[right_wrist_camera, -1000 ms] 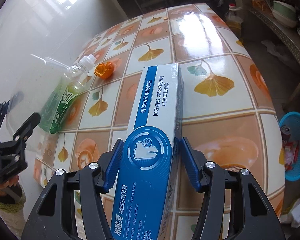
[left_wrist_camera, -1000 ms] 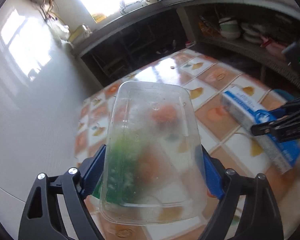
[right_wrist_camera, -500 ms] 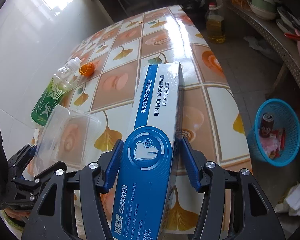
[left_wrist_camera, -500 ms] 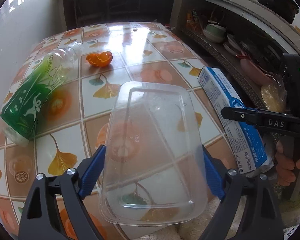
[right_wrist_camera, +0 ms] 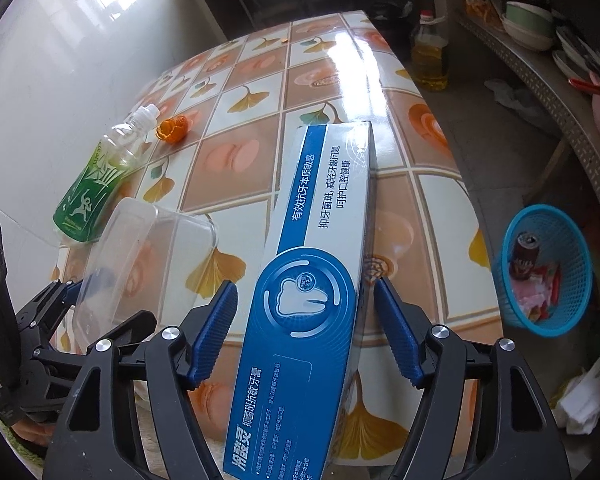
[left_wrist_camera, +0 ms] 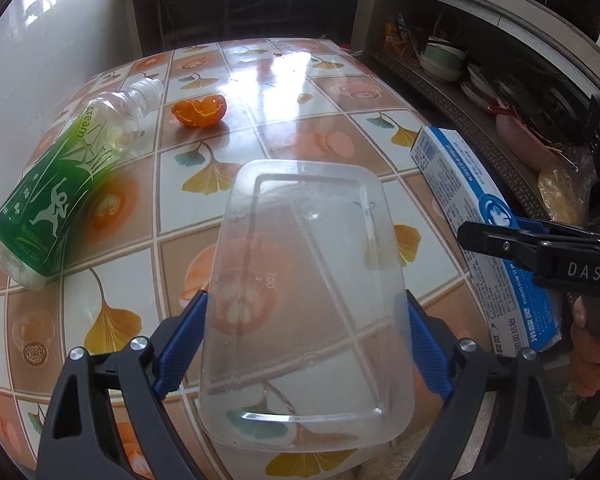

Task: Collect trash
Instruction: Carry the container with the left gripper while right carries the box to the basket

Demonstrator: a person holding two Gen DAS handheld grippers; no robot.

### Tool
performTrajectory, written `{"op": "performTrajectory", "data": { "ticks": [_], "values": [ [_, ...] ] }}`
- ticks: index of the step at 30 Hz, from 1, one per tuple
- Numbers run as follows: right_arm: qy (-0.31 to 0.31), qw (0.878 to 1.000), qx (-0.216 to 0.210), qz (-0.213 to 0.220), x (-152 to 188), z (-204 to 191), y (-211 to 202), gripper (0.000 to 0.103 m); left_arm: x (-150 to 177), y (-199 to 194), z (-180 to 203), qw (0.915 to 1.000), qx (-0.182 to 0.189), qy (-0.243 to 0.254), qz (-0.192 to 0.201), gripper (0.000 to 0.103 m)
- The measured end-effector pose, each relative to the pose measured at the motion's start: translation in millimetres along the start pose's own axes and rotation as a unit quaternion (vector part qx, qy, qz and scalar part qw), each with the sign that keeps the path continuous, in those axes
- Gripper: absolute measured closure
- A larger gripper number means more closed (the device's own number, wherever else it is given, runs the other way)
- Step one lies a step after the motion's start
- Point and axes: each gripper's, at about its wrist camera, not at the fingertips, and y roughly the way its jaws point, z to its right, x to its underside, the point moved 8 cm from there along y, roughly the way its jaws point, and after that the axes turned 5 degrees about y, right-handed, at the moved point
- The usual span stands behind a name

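Note:
My left gripper (left_wrist_camera: 306, 340) is shut on a clear plastic food container (left_wrist_camera: 304, 300) and holds it above the tiled table (left_wrist_camera: 300, 128). My right gripper (right_wrist_camera: 306, 336) has its blue pads on both sides of a blue and white toothpaste box (right_wrist_camera: 308, 300), which also shows in the left wrist view (left_wrist_camera: 480, 220). A green-labelled plastic bottle (left_wrist_camera: 60, 184) lies on its side at the table's left, with an orange peel (left_wrist_camera: 198, 110) beside its neck. Both show in the right wrist view too: the bottle (right_wrist_camera: 100, 184) and the peel (right_wrist_camera: 174, 129). The container (right_wrist_camera: 140, 256) shows there at left.
A blue mesh basket (right_wrist_camera: 548, 268) with a can and wrappers stands on the floor right of the table. A bottle of yellow oil (right_wrist_camera: 430, 56) stands on the floor behind. Shelves with bowls (left_wrist_camera: 440, 60) run along the right. A white wall is at left.
Both grippers have pulled back a little with their loads still held. The basket now sits more fully in the right wrist view.

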Motion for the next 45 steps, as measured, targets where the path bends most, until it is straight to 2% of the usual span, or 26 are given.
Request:
{"op": "performTrajectory", "data": {
  "ticks": [3,6,9,28,39,45],
  "values": [
    [-0.001,1.000,0.006,0.000,0.9,-0.4,1.2,0.037,-1.7,1.1,0.6,1.0000,-0.005,0.001,0.003,0.014],
    [-0.007,1.000,0.025,0.002,1.3,0.9,1.2,0.046,-3.2,0.8,0.8,0.9999,-0.012,0.004,0.008,0.014],
    [-0.008,0.999,0.033,0.002,1.0,1.8,1.6,0.049,-3.4,0.0,2.0,0.9997,-0.018,0.008,0.012,0.015],
    [0.021,1.000,0.008,0.019,-4.7,7.8,-14.2,0.056,-5.0,-7.5,4.0,0.9990,-0.032,0.014,0.028,0.016],
    [0.035,0.998,-0.034,0.048,-12.0,6.6,-39.1,0.056,-15.1,-27.8,10.0,0.9985,-0.009,0.002,0.055,0.017],
    [0.066,0.993,-0.040,0.086,-13.5,31.7,-66.5,0.056,-34.5,-37.1,34.1,0.9974,0.018,0.019,0.066,0.017]
  ]
}}
